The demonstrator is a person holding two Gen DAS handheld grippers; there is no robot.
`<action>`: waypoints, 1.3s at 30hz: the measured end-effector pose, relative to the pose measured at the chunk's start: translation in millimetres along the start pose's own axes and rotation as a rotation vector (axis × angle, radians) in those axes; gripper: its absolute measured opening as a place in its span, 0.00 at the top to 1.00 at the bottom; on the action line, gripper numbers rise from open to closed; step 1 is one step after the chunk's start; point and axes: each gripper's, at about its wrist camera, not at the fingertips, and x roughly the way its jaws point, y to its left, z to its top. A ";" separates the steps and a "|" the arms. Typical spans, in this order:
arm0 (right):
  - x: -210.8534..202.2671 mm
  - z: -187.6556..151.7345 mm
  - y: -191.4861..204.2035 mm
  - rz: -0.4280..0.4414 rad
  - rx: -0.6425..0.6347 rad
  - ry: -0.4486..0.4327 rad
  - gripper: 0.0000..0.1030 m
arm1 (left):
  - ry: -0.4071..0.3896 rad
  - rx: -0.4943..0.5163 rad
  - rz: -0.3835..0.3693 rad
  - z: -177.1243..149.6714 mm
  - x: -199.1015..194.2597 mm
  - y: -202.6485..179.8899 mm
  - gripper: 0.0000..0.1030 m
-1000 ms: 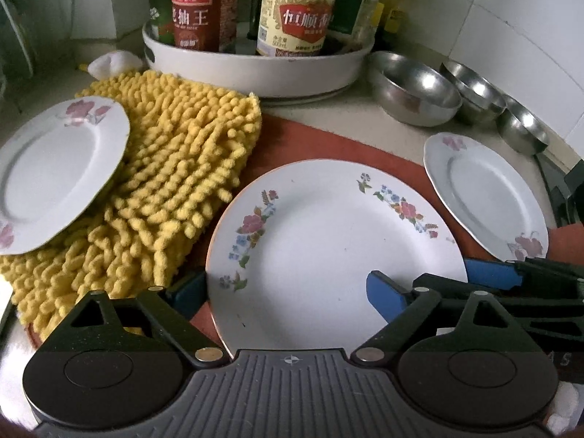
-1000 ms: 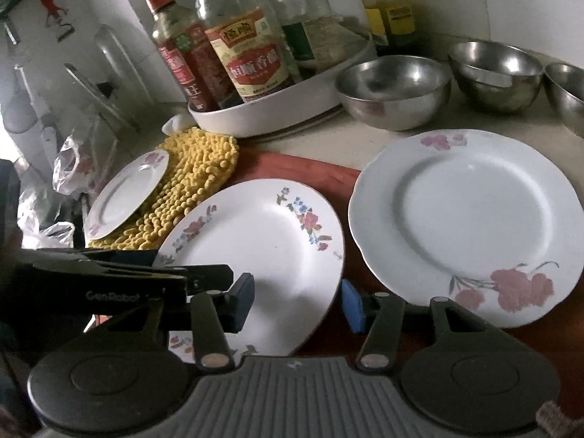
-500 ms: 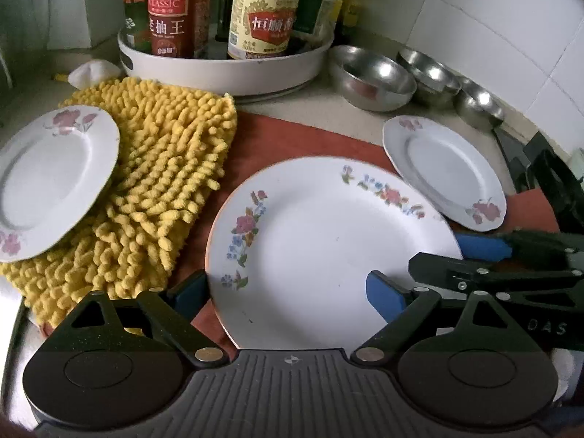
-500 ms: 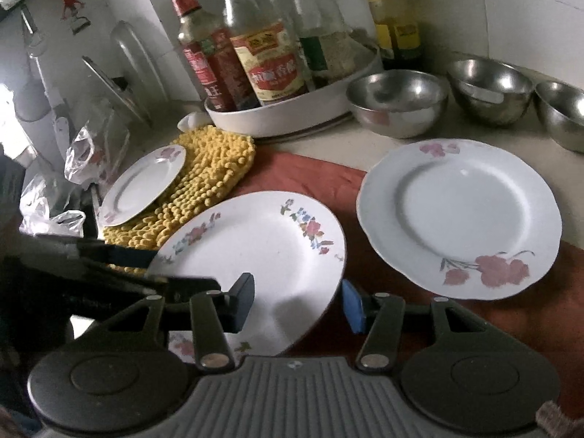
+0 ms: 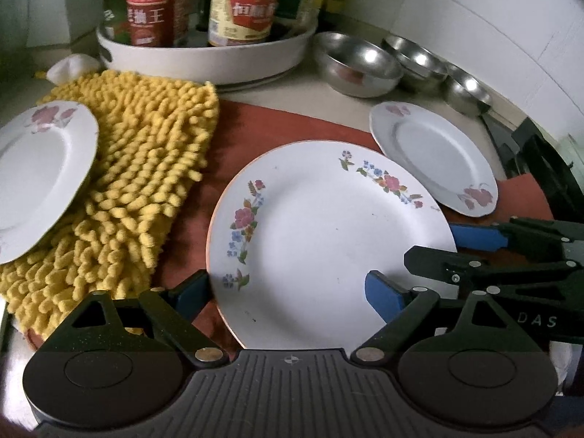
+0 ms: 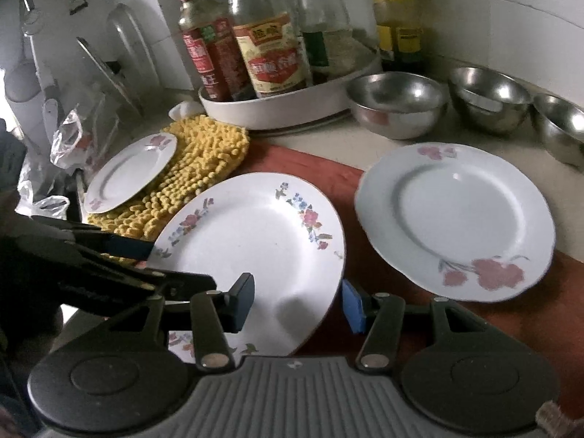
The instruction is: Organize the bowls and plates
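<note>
The left gripper (image 5: 288, 288), black with blue pads, hangs spread wide across the near edge of the large round white plate with scattered flowers (image 5: 328, 241); one finger is off its left rim and the other over its right side, and whether either pad touches I cannot tell. The right gripper (image 6: 297, 301) stands part-open astride the same plate's near right rim, one pad above the white face and one just off the edge, not visibly pinching. That plate lies flat on a rust-red cloth (image 5: 277, 124).

To its right is a smaller white plate with a pink bloom (image 6: 456, 219), also on the cloth. To its left, a matching small plate (image 6: 127, 171) rests tilted on a shaggy yellow chenille mitt (image 5: 138, 168). Behind stand 3 steel bowls (image 6: 398, 102) in a row beside a white tray of sauce bottles (image 6: 292, 109).

Risks, as I judge them: 2 grippers crowd 1 plate, so they could knock each other or shove it sideways into the smaller plate. A flat glazed rim gives little purchase, so a shallow bite could let it slip and chip. The tilted plate may slide off the soft mitt if it is nudged
</note>
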 end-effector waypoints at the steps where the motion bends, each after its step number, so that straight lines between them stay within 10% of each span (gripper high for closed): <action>1: -1.7 -0.5 -0.9 -0.001 0.003 -0.001 0.53 | 0.002 0.003 0.000 0.7 0.8 -0.9 0.09; 15: 0.4 -7.7 -12.3 0.028 0.018 0.067 0.53 | 0.009 0.058 0.020 14.4 3.0 -4.8 0.10; 29: -41.3 14.6 -108.6 -0.259 0.214 -0.101 0.53 | 0.004 0.198 -0.108 102.9 73.9 -82.5 0.09; 39: -20.8 18.7 -149.4 -0.197 0.324 -0.046 0.61 | 0.040 0.230 -0.114 121.5 107.6 -97.4 0.10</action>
